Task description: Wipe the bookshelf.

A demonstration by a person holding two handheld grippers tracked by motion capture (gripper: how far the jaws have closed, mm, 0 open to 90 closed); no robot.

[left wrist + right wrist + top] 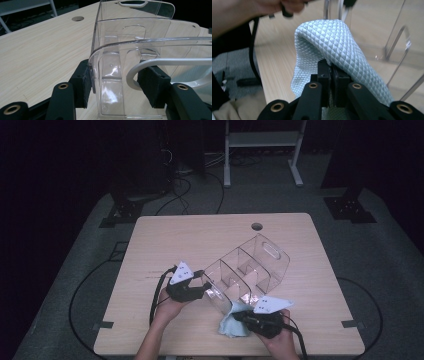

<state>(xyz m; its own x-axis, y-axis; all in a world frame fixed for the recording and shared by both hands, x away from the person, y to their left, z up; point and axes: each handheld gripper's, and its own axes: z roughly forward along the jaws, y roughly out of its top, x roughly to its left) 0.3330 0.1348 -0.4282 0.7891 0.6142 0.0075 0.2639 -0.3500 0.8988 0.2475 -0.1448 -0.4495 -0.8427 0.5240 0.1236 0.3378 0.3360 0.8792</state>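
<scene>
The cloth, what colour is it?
The cloth is pale blue with a quilted diamond pattern, clearest in the right gripper view.

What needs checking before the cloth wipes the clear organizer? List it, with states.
1. Left gripper clamped on the clear organizer wall: ok.
2. Right gripper shut on the light blue cloth: ok.
3. Cloth at the organizer's near end: ok.
4. Organizer compartments free of items: ok.
5. Organizer flat on the table: cannot tell.
6. Cables clear of the wiping path: ok.
</scene>
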